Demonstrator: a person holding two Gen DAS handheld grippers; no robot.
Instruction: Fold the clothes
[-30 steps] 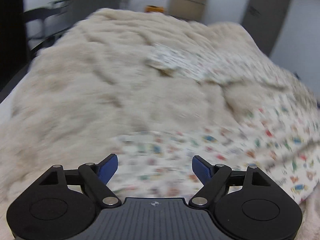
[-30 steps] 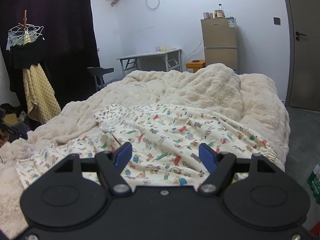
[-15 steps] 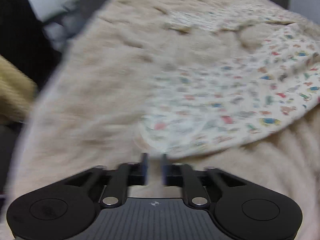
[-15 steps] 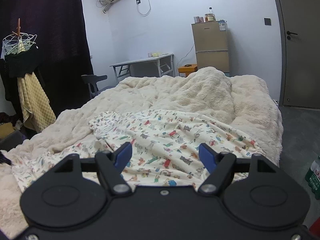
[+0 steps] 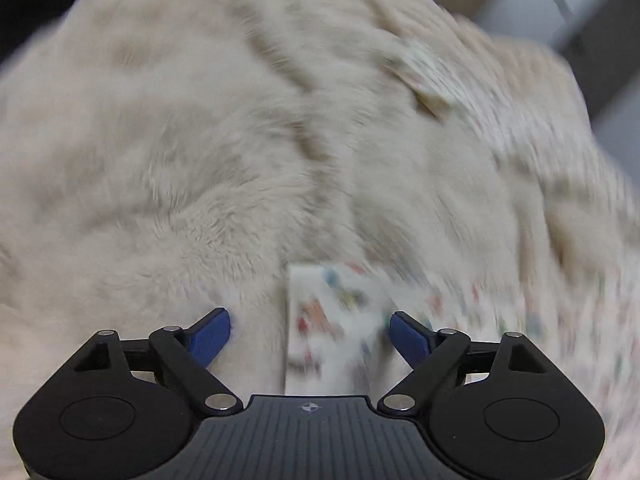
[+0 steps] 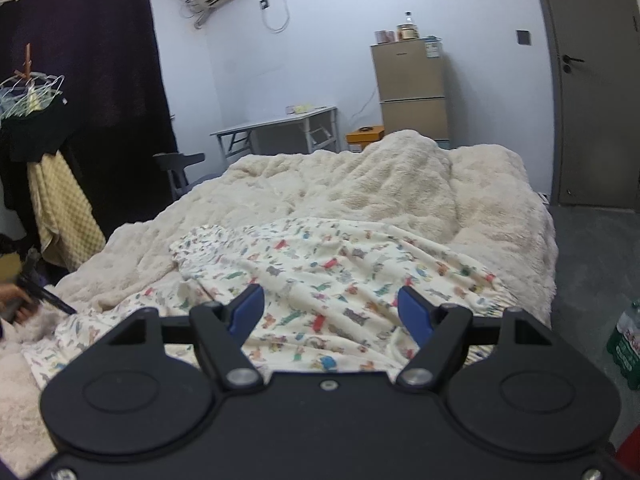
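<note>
Two grippers open, gripping nothing. Left gripper [image 5: 310,330], jaws just reopened, straddling printed garment's [image 6: 340,280] corner, frame bottom centre. Best lowered before pinching; right gripper [image 6: 331,312] empty above garment.

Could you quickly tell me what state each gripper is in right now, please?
Left gripper: open, just reopening; printed garment edge between its jaws, ungripped.
Right gripper: open, holding nothing, above the garment.

The left wrist view sits close above the bed [image 5: 160,160], tilted steeply down, motion-blurred, with the printed garment [image 5: 332,320] at 6 o'clock. The right wrist view looks nearly level from farther back across the bed [image 6: 400,184] toward the fridge [image 6: 412,92] at 12 o'clock. Both share garment [image 6: 320,272] and blanket.
</note>
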